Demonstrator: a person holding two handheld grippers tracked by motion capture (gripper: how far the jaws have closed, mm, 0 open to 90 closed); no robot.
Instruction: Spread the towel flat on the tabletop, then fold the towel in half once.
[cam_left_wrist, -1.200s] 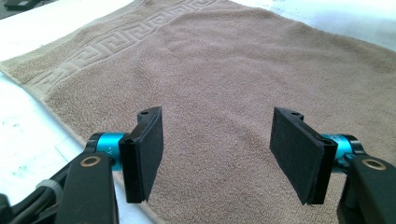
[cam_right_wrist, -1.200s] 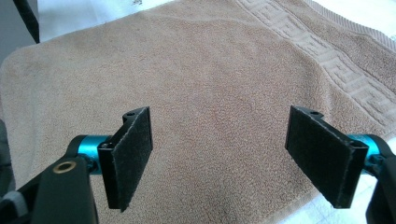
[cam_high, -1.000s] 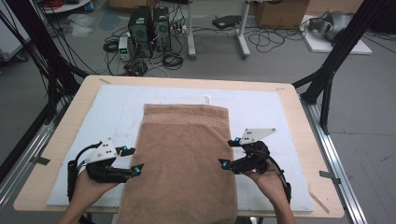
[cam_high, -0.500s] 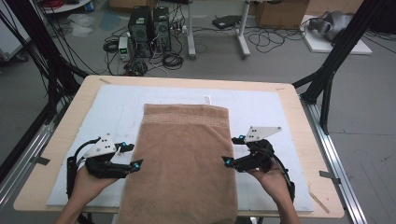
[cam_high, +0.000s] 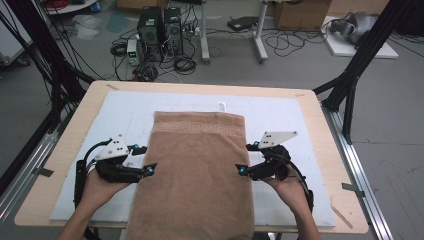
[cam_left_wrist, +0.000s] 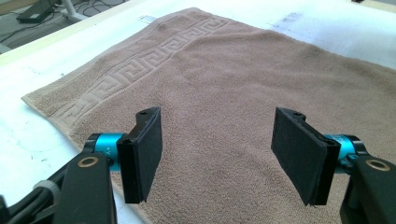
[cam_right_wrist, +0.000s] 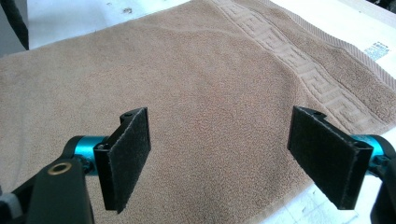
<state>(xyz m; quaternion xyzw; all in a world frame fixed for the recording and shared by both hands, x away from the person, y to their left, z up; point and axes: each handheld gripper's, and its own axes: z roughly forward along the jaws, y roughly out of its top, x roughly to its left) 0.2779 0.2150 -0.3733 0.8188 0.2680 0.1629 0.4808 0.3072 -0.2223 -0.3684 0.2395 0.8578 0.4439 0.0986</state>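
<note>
So far nothing is grasped: my left gripper (cam_high: 145, 160) at nine o'clock and right gripper (cam_high: 246, 157) at three flank the brown terry towel (cam_high: 197, 170), both released. It lies flat across the white-padded table (cam_high: 310, 125), unfolded; gripping its edges and folding remain.

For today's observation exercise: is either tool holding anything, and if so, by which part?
Nothing is held. The left tool and the right tool both stand open at the long side edges of the brown towel.

The left gripper (cam_left_wrist: 217, 156) holds its jaws apart over the brown towel (cam_left_wrist: 224, 74).
</note>
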